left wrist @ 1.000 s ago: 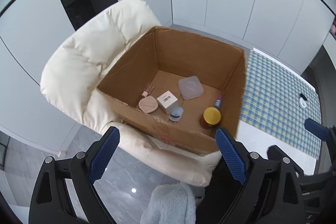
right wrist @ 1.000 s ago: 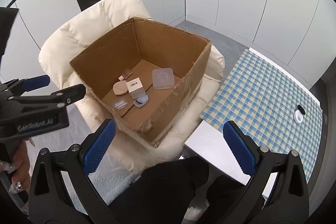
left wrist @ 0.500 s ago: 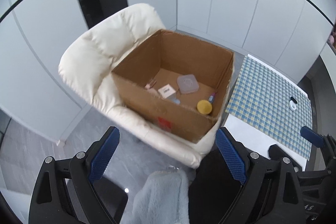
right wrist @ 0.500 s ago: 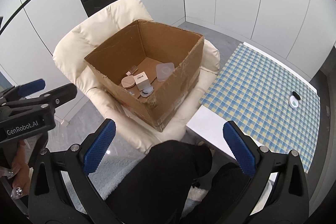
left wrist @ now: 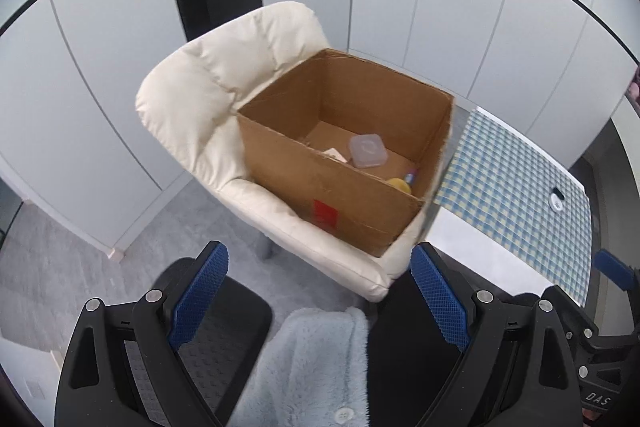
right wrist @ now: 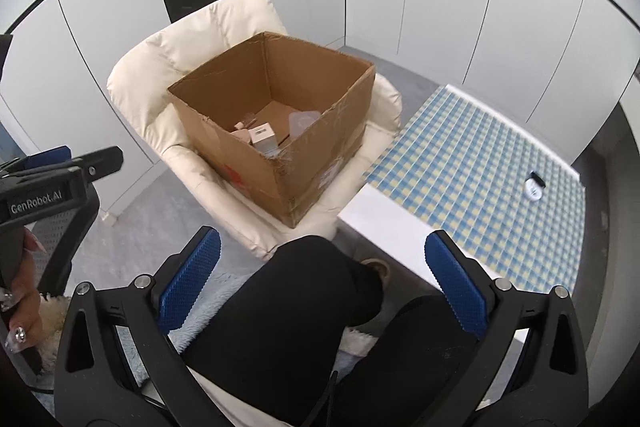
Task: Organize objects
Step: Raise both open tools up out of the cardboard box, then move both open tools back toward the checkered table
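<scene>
An open cardboard box (left wrist: 340, 195) (right wrist: 256, 155) rests on a cream padded chair (left wrist: 208, 99) (right wrist: 168, 67). Inside it lie a clear square lidded case (left wrist: 367, 150) (right wrist: 302, 121), a yellow-capped jar (left wrist: 398, 184), a small white carton (right wrist: 262, 135) and other small items, partly hidden by the box wall. My left gripper (left wrist: 320, 295) hangs open and empty well short of the box. My right gripper (right wrist: 322, 275) is open too, with nothing between its blue pads, above the person's lap.
A table with a blue-and-yellow checked cloth (left wrist: 520, 187) (right wrist: 480, 171) stands right of the chair, a small round white object (right wrist: 534, 187) on it. The person's dark-clad legs (right wrist: 312, 327) and a pale blue fleece garment (left wrist: 312, 359) fill the foreground. White wall panels stand behind.
Both grippers have drawn back and up from the box, which now looks smaller and farther away. More floor, the person's legs and the fleece have come into view. Jaws unchanged.
</scene>
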`<state>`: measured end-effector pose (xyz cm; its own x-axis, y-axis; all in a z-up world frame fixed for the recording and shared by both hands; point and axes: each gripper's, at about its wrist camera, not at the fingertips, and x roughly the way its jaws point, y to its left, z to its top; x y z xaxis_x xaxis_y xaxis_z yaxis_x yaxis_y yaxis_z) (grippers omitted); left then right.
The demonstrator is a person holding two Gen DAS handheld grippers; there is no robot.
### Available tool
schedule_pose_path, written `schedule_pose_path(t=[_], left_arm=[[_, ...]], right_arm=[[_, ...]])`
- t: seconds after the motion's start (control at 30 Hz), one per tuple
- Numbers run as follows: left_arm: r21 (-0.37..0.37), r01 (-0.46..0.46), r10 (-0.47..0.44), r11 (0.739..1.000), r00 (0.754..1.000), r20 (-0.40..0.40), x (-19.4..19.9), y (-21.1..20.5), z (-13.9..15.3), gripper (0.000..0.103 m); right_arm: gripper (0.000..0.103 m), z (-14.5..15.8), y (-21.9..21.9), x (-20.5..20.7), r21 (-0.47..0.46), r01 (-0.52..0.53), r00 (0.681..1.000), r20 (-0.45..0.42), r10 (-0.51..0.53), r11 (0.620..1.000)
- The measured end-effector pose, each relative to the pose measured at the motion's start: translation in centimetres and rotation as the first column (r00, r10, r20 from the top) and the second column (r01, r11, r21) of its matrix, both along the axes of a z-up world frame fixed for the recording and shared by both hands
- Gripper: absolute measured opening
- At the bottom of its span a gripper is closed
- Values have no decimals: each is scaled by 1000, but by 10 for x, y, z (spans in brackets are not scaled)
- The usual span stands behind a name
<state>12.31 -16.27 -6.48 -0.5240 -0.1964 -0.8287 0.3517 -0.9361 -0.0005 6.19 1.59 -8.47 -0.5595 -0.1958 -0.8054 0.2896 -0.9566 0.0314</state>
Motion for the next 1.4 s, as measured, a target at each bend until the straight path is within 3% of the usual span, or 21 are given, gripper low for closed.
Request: schedule_pose_path(t=[0.43, 0.9, 1.13, 1.4], left_arm=[[9, 64, -64, 998, 998, 10, -23, 25, -5, 93], [13, 268, -268, 963, 963, 14, -63, 113, -11, 93], [13, 354, -354, 935, 935, 21, -78, 152, -17, 93], [32, 444, -445, 895, 895, 31, -99, 198, -28, 93]], right_arm=[[103, -2, 18, -1, -7, 50, 999, -15, -50, 999], [103, -13, 92, -2, -50, 228, 974, 23, -227, 972], [103, -19, 147, 6, -57, 352, 936, 37, -351, 934], [103, -26, 215, 21, -51, 506, 862, 47, -504, 861]])
